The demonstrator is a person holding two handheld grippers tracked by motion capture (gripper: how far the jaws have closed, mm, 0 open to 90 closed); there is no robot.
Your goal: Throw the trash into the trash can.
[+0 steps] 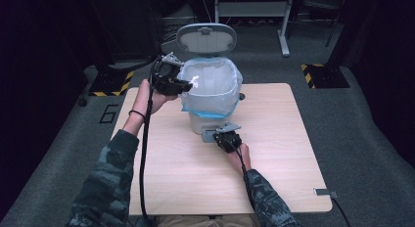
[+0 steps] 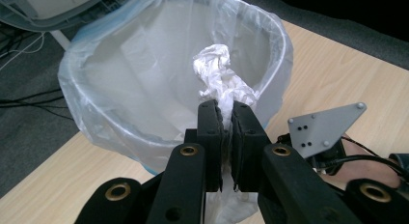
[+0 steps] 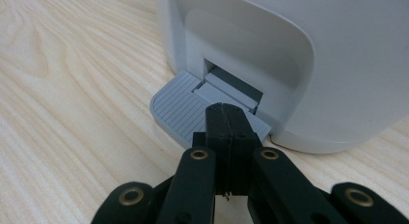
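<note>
The right tool [image 3: 226, 113], jaws pressed together with nothing between, bears on the ribbed grey foot pedal [image 3: 181, 108] of a white plastic pedal bin [image 1: 205, 122] on the pale wooden table [image 1: 274, 153]. Beyond, the left tool [image 2: 226, 113] grips a crumpled white paper wad [image 2: 219, 72] over the bin's clear liner [image 2: 120, 89], the grey lid [image 1: 205, 37] raised behind.
</note>
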